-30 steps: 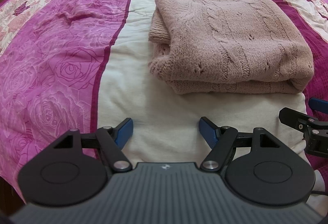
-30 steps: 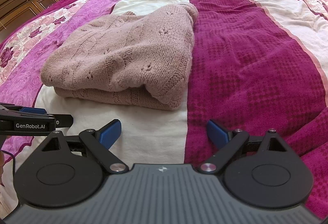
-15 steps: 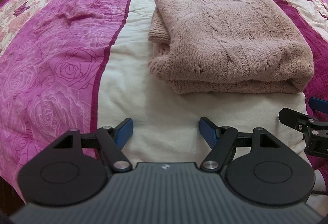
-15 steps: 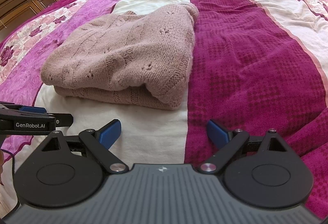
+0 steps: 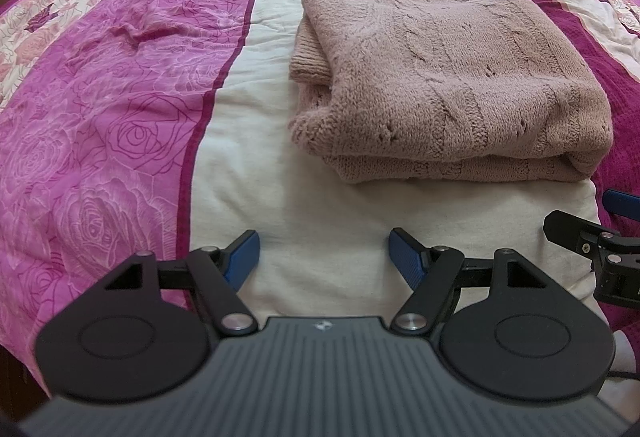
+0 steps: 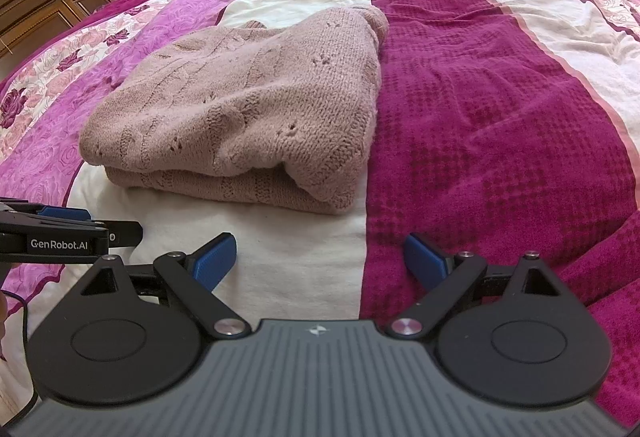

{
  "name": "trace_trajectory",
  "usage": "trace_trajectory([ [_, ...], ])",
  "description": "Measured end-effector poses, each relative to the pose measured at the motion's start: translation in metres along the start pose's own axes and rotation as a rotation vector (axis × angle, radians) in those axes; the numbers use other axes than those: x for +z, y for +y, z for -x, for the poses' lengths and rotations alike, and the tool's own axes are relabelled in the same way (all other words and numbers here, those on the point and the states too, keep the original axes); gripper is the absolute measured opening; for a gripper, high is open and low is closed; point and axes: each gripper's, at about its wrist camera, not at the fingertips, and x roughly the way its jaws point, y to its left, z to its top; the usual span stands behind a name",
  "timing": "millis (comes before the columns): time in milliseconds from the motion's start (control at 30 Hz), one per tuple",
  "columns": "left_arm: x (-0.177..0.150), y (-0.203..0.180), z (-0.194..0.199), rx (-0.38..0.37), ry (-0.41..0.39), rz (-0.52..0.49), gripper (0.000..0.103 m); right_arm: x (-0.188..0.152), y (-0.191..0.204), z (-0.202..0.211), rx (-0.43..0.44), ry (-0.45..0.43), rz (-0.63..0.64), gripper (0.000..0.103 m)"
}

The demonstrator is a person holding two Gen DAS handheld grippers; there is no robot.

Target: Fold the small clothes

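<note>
Sweater (image 5: 448, 77) found folded on striped bedspread (image 5: 120, 97), lying across its cream band.
Left gripper (image 5: 324, 253) and right gripper (image 6: 320, 257) hovered near its front edge, jaws apart, holding nothing, clear of the knit.

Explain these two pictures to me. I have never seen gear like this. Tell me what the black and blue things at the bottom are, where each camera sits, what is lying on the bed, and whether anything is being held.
There is no robot arm here. A person holds a hand-held gripper in each hand, and each one carries a wide-angle camera looking forward along its two blue-padded fingers.

One picture is from the left gripper, the other from the right gripper. Each also catches the other gripper at its edge.

On the striped pink, cream and maroon bedspread lies one folded dusty-pink knitted sweater, resting ahead of both grippers.

Both grippers are open, their fingers spread apart over the bedspread. Neither one holds or touches anything.
</note>
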Motion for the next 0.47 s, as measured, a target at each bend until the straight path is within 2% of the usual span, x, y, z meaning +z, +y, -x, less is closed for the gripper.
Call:
trace_trajectory([
  [467,-0.0010,-0.0011,-0.0005,0.005,-0.001,-0.003,0.073,0.0002,-0.0009,-0.0015,0.002,0.003,0.003,0.095],
])
